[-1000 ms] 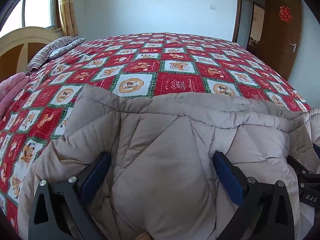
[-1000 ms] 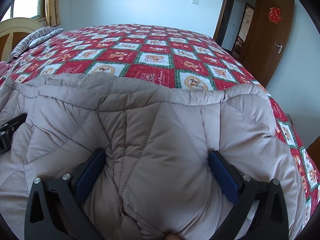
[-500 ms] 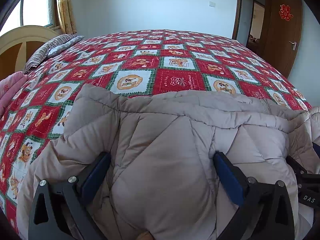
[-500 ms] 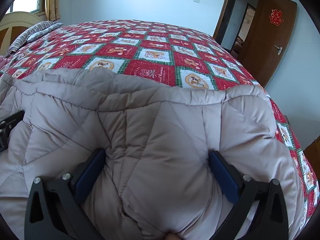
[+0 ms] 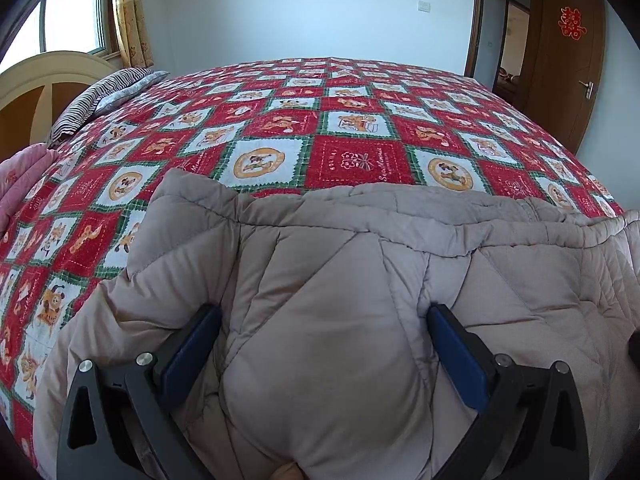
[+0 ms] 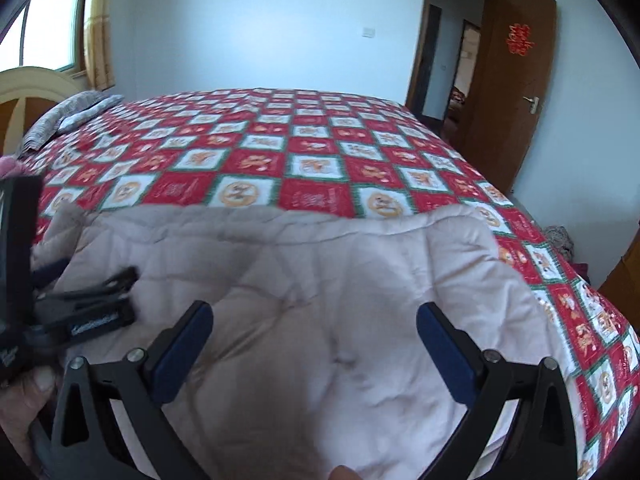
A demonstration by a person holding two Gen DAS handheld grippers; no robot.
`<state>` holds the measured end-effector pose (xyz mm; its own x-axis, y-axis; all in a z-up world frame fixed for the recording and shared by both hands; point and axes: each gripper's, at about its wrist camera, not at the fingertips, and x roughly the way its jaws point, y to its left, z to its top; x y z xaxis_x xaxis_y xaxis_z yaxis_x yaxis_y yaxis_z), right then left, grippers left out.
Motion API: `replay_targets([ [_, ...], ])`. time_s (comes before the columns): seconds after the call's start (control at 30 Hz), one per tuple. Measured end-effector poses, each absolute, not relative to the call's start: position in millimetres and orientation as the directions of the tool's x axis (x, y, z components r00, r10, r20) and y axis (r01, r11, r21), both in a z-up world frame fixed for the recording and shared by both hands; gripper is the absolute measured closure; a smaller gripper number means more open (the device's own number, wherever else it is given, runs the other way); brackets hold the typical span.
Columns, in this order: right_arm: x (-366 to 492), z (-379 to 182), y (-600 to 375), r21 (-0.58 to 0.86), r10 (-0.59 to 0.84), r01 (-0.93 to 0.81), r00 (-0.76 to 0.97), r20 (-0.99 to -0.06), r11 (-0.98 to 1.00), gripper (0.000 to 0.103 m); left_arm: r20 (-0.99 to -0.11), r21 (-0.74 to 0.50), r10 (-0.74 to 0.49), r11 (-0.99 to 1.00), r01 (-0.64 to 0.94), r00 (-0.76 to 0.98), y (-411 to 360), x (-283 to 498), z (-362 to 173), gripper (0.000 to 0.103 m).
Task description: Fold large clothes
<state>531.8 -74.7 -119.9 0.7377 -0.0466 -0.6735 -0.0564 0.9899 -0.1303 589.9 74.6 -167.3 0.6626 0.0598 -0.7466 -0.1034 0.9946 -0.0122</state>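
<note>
My right gripper (image 6: 314, 320) has lifted away from the quilted coat (image 5: 340, 280); half a second ago its blue pads (image 6: 182, 350) were sunk into the padding, and now they stand wide apart above the fabric with nothing between them. That view is blurred, so I judge it is moving. My left gripper (image 5: 324, 332) has not changed: its fingers are spread wide and a thick bulge of the coat fills the gap between them, though I cannot tell whether they pinch it or merely press in. I read this as the fold being laid down and the right side released.

The coat lies on the near edge of the bed (image 5: 360, 128), its far hem running straight across. It is beige, puffy, stitched into diamond panels, and looks soft and springy. The bedspread is a flat red, white and green check with cartoon patches. A hand (image 6: 28, 392) shows at the left of the right wrist view, holding the left gripper
</note>
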Motion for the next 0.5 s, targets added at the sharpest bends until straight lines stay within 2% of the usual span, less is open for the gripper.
replay_targets([
  [0.1,540,-151,-68,-0.172,-0.068,-0.075,0.715,-0.696,0.982,0.000,-0.780,-0.037,0.033,0.994,-0.099,0.625,80,579,-151,0.001],
  [0.2,543,-157,-73,-0.156,-0.060,-0.067,0.720,-0.691,0.985,0.000,-0.727,-0.074,-0.009,0.995,-0.065,0.687,91,544,-122,0.001],
  [0.3,545,-160,-70,-0.174,-0.071,-0.070,0.718,-0.692,0.982,0.000,-0.679,0.066,0.142,0.989,-0.133,0.721,107,516,-120,0.001],
  [0.4,545,-163,-67,-0.185,-0.077,-0.076,0.710,-0.700,0.980,0.000,-0.714,0.034,0.143,0.985,-0.170,0.685,125,514,-146,0.001],
  [0.5,543,-159,-72,-0.154,-0.043,-0.095,0.702,-0.711,0.983,0.000,-0.682,0.037,0.161,0.982,-0.187,0.713,122,511,-155,0.001],
])
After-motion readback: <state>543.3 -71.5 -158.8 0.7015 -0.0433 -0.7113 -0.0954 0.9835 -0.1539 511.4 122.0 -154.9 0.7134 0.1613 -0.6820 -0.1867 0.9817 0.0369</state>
